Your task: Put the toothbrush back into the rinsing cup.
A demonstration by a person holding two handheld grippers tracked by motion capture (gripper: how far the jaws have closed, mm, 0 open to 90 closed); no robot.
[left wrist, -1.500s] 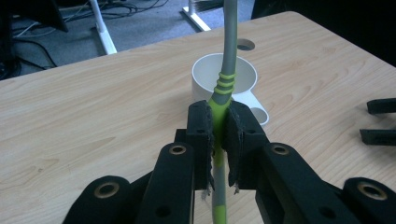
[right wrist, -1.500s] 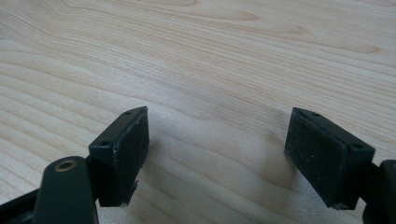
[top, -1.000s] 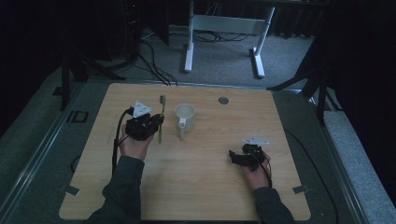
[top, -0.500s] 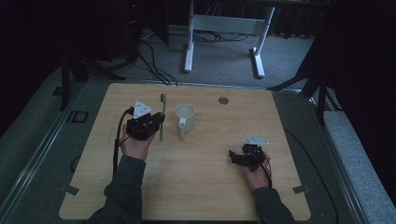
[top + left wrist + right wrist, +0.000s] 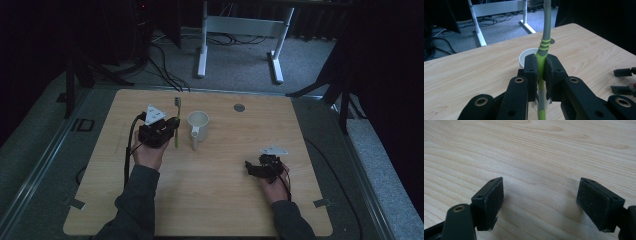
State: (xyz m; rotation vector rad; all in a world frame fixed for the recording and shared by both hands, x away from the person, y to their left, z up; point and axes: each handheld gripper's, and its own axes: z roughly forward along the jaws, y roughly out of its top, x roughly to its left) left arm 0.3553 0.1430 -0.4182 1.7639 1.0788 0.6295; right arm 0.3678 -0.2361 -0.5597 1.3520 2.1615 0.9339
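Observation:
A toothbrush (image 5: 176, 109) with a green and grey handle lies along the table's depth at the left, its head pointing away from me. My left gripper (image 5: 172, 126) is shut on its handle; in the left gripper view the pads (image 5: 532, 70) pinch the green part of the toothbrush (image 5: 546, 22). A white mug (image 5: 197, 123) stands just right of it, handle toward me, and shows behind the jaws as the mug (image 5: 524, 56). My right gripper (image 5: 248, 168) rests low over the bare wood at the right, open, with nothing between its fingers (image 5: 489, 200).
A small grey disc (image 5: 239, 107) sits in the tabletop (image 5: 225, 200) near the far edge. White desk legs (image 5: 202, 45) and cables (image 5: 160, 60) are on the carpet beyond the table. In the left gripper view my right gripper's jaws (image 5: 624, 80) show at the right edge.

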